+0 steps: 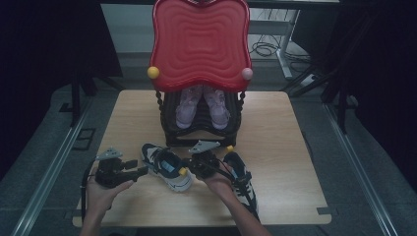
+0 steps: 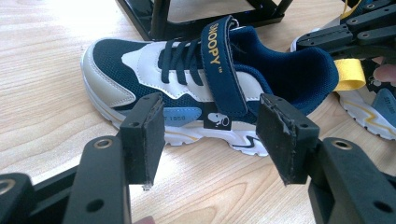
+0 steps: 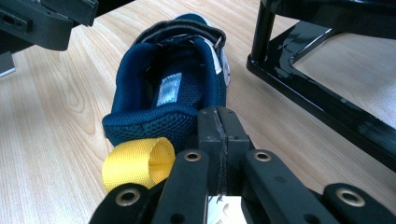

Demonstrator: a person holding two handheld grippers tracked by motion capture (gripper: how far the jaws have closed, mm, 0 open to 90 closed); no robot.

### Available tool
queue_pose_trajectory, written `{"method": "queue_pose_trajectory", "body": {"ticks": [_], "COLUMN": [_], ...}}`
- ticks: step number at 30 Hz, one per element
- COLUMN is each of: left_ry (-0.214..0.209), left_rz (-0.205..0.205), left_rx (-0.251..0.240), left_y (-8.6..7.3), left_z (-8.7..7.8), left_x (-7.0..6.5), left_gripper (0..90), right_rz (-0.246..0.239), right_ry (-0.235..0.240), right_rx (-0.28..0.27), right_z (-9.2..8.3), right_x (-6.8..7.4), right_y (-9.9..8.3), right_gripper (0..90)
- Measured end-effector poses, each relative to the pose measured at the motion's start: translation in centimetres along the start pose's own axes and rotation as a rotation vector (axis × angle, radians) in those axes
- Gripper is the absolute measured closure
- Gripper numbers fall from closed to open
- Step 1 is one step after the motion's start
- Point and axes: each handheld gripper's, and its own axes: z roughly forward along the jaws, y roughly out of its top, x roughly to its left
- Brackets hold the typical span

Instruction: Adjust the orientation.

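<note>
1. Your right tongs [image 3: 219, 140] are pressed together at the heel of the navy shoe [image 1: 166, 166], which lies on the table [image 1: 285, 147] before the black rack [image 1: 201, 123]
2. Your left tongs [image 2: 210, 135] hang spread beside it, pinching nothing; racking both shoes likely remains

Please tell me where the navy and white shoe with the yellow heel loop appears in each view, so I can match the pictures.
High view: the shoe lies at lower centre, between the two tools.
Left gripper view: it lies side-on across the middle, beyond the open jaws.
Right gripper view: seen from the heel, at centre.
Shared landmark: the yellow heel loop.
</note>
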Motion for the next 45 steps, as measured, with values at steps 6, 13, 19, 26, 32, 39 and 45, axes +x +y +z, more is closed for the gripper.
{"method": "queue_pose_trajectory", "body": {"ticks": [6,13,19,26,32,39,45], "left_ry": [0.001,0.008,0.013,0.015,0.017,0.019,0.027], "left_rz": [0.000,-0.005,-0.010,-0.013,-0.014,-0.017,-0.024], "left_rx": [-0.001,-0.014,-0.023,-0.024,-0.025,-0.028,-0.035], "left_y": [0.0,0.0,0.0,-0.1,-0.1,-0.2,-0.2], "left_z": [0.0,-0.5,-0.9,-1.0,-1.1,-1.2,-1.5], "left_x": [0.0,0.2,0.5,0.7,0.7,0.9,1.2], "left_gripper": [42.3,42.3,42.2,42.2,42.2,42.1,42.1], "right_rz": [-0.007,-0.037,-0.056,-0.092,-0.103,-0.101,-0.106], "right_ry": [0.009,0.043,0.063,0.077,0.090,0.103,0.136], "right_rx": [0.010,0.012,0.014,0.014,0.007,-0.003,-0.011], "right_z": [-0.1,-0.1,-0.1,0.1,0.3,0.6,1.1], "right_x": [0.2,1.2,2.2,3.6,4.4,4.8,5.3], "right_y": [-0.1,-0.2,-0.3,-0.1,-0.1,-0.1,0.1], "right_gripper": [89.6,89.5,89.5,89.5,89.5,89.5,89.5]}}
